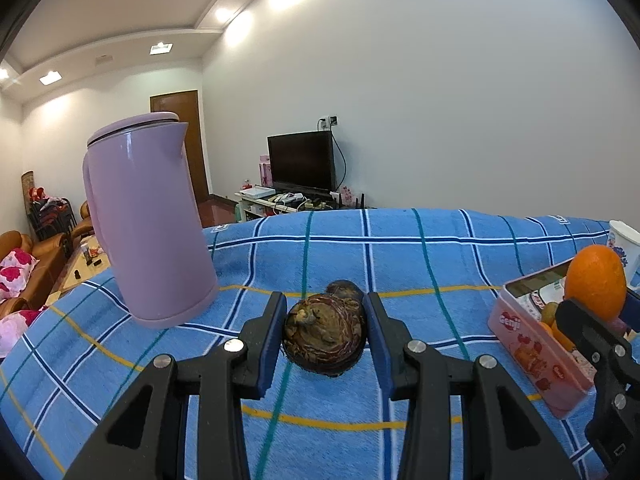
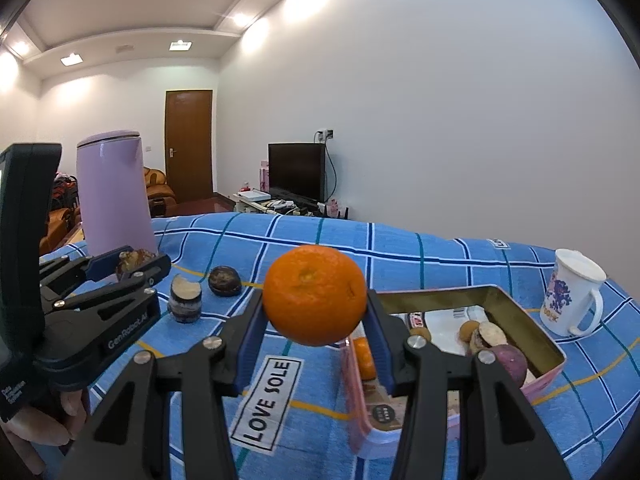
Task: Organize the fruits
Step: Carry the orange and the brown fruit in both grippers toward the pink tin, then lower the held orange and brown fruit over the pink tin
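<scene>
My left gripper (image 1: 325,322) is open around a brown scaly fruit (image 1: 325,336) that lies on the blue checked cloth (image 1: 400,264); small gaps show between the pads and the fruit. A second dark fruit (image 1: 345,290) lies just behind it. My right gripper (image 2: 316,312) is shut on an orange (image 2: 315,295), held above the left end of a pink tin box (image 2: 548,376). The box holds another orange (image 2: 365,356), a purple fruit (image 2: 506,360) and small brown fruits (image 2: 469,330). The orange (image 1: 596,280) and tin (image 1: 536,344) also show in the left wrist view.
A tall lilac kettle (image 1: 148,220) stands at the cloth's left. A white printed mug (image 2: 570,292) stands at the right behind the tin. A cut purple piece (image 2: 185,298) and a dark round fruit (image 2: 225,280) lie between the grippers. A "LOVE SOLE" label (image 2: 266,396) is sewn on the cloth.
</scene>
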Motion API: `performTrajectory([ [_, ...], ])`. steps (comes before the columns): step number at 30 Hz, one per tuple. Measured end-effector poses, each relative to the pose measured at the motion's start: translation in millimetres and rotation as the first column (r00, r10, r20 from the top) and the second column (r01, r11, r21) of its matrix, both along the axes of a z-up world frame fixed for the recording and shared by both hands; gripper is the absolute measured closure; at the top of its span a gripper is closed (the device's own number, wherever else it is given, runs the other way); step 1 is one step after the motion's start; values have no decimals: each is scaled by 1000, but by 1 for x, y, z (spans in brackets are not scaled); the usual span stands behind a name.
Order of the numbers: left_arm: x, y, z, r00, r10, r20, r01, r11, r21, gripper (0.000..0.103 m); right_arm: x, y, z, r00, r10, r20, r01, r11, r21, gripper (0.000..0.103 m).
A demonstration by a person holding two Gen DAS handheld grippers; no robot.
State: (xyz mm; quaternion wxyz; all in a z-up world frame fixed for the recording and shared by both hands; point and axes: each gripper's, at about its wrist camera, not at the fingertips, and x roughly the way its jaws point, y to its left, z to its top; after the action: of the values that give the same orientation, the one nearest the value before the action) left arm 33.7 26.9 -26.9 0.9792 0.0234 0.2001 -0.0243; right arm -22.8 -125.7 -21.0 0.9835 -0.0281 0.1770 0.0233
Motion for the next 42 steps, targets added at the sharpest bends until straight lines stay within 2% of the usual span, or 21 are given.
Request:
performTrajectory([
  [9,-11,-29,0,999,-47,5,47,998,32,61,-6,-16,1,1000,-21,6,21,1000,-2,53],
  [24,-17,-59,0,997,-79,-17,79,996,28,61,-9,-48,2,997,-74,0,74,997,-5,53],
  [42,-27,-116,1,986,-168,-21,169,985,44,61,-14,-88,4,989,-148,0,148,989,-14,53],
])
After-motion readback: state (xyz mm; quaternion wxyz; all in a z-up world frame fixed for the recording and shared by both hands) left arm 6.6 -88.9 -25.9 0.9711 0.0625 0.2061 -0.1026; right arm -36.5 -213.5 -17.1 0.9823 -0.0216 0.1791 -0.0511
